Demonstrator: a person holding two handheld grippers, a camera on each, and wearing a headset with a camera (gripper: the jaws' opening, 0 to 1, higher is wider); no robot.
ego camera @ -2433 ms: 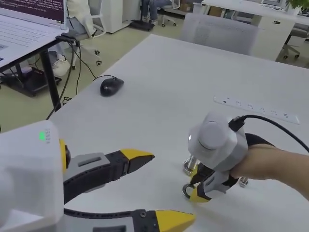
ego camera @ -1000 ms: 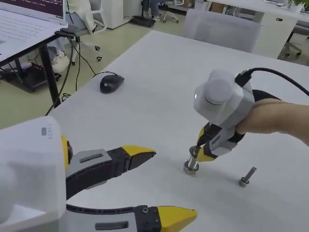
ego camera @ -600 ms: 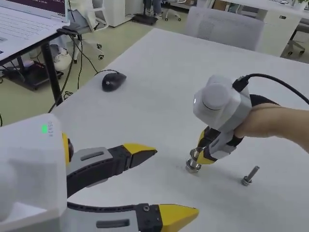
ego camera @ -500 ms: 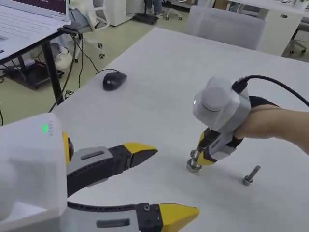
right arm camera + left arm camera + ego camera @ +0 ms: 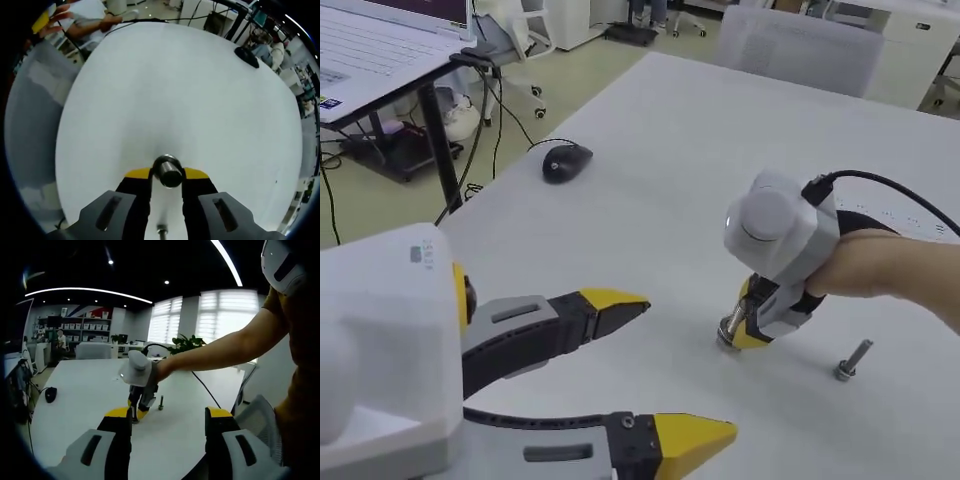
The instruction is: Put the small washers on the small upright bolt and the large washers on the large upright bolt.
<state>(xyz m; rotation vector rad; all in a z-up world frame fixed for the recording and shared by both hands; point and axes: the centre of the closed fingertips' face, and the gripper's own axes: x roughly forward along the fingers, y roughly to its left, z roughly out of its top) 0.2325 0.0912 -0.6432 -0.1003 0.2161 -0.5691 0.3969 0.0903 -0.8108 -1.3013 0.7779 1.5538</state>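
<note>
Right gripper view: the right gripper (image 5: 167, 175) sat narrowed round the top of the large upright steel bolt (image 5: 168, 169); any washer there was unclear. Head view: the small steel bolt (image 5: 853, 360), at its 4 o'clock on the white bench (image 5: 670, 170), looked bare, the left gripper (image 5: 670, 370) gaping wide.

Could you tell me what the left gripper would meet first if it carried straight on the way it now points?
Probably the right gripper, which stands over the large bolt, almost straight ahead of the open left gripper; depth is hard to judge.
</note>
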